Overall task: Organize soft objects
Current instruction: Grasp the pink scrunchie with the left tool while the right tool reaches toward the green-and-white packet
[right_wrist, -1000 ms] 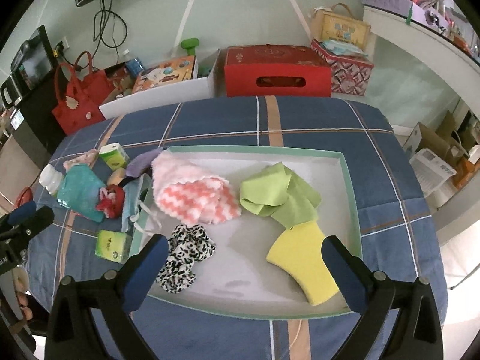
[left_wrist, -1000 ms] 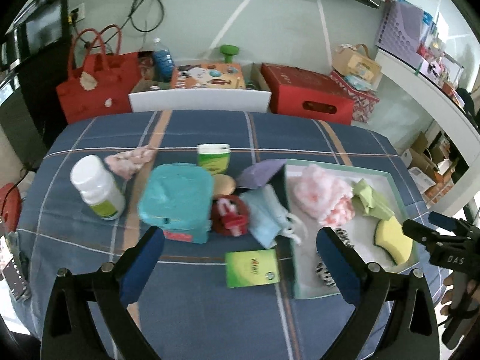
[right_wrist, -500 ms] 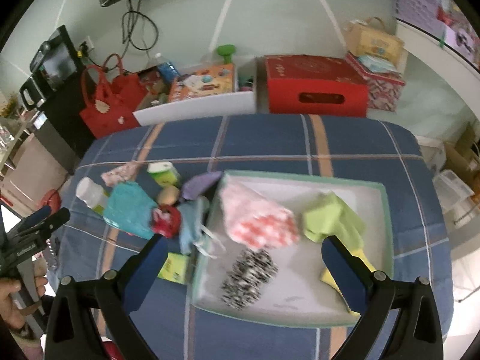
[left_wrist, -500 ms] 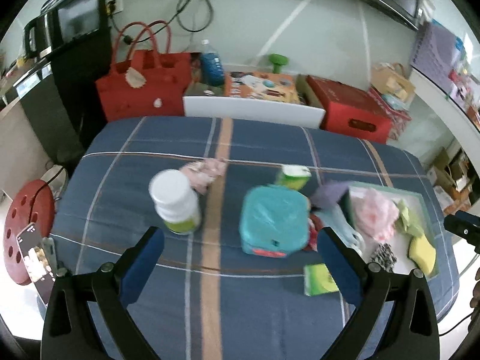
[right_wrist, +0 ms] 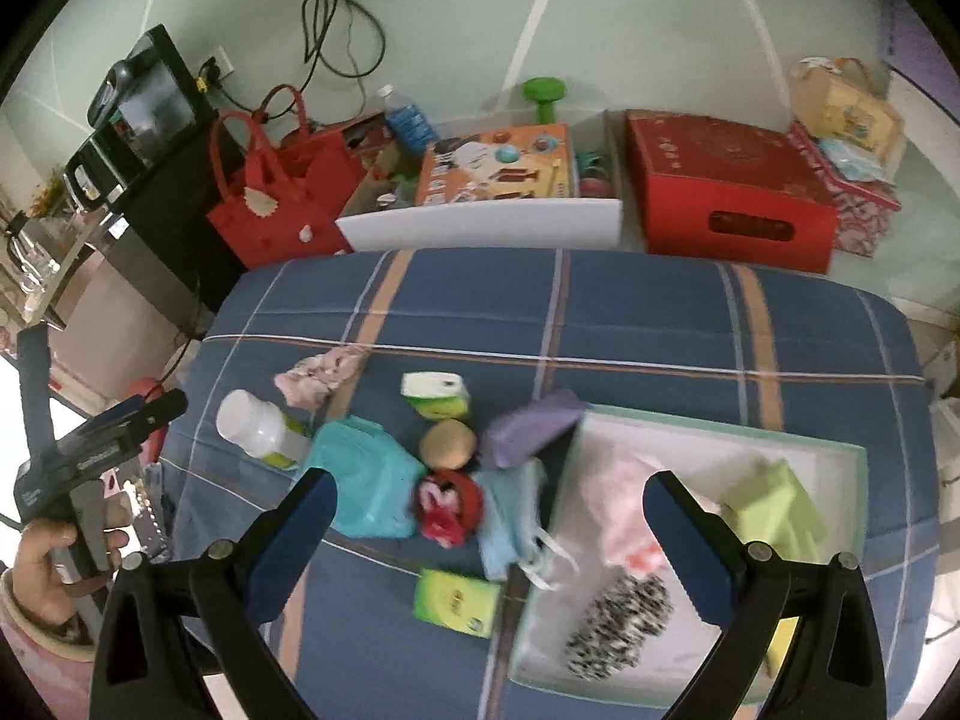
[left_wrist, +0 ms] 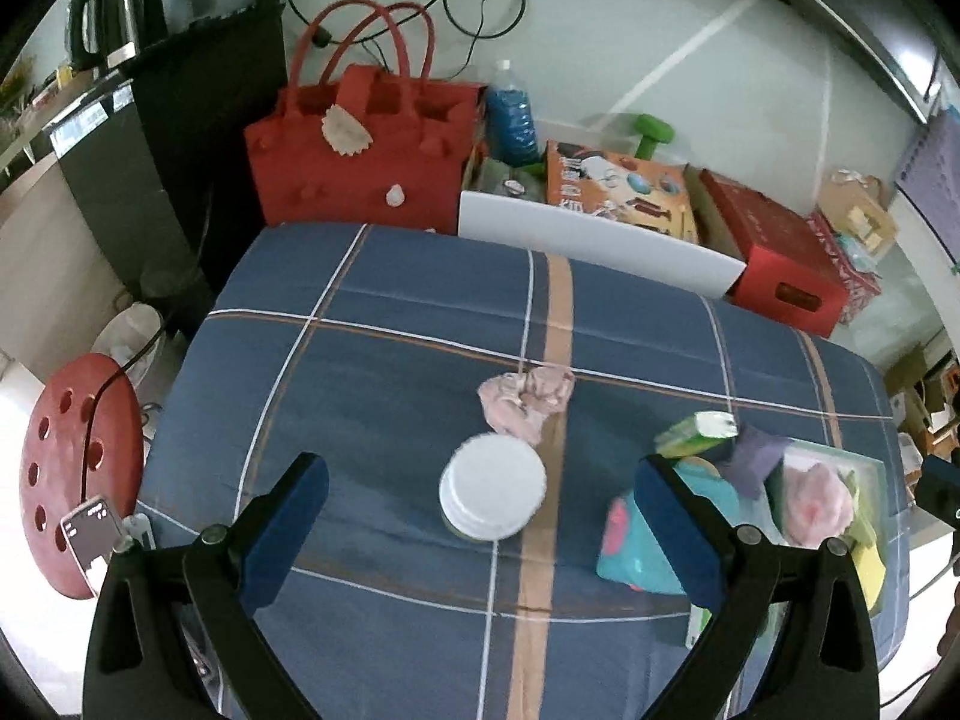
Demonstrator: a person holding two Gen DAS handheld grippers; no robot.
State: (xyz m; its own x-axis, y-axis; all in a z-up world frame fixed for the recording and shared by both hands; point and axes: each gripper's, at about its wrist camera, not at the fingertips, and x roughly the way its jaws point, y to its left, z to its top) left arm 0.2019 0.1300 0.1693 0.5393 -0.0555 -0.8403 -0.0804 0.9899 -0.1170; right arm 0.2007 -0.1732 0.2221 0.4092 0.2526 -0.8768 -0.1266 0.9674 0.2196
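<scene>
Overhead, the left gripper [left_wrist: 474, 525] is hovering spread wide and empty above a white-capped plastic bottle [left_wrist: 492, 495]; a crumpled pink fabric scrunchie [left_wrist: 525, 399] is lying just beyond it on the blue plaid-clothed table [left_wrist: 390, 372]; the right gripper [right_wrist: 489, 531] is likewise gaping, holding nothing; only its view is showing a fuzzy black-and-white speckled cloth [right_wrist: 618, 618] inside the shallow pale-green-rimmed tray [right_wrist: 720, 423].
</scene>
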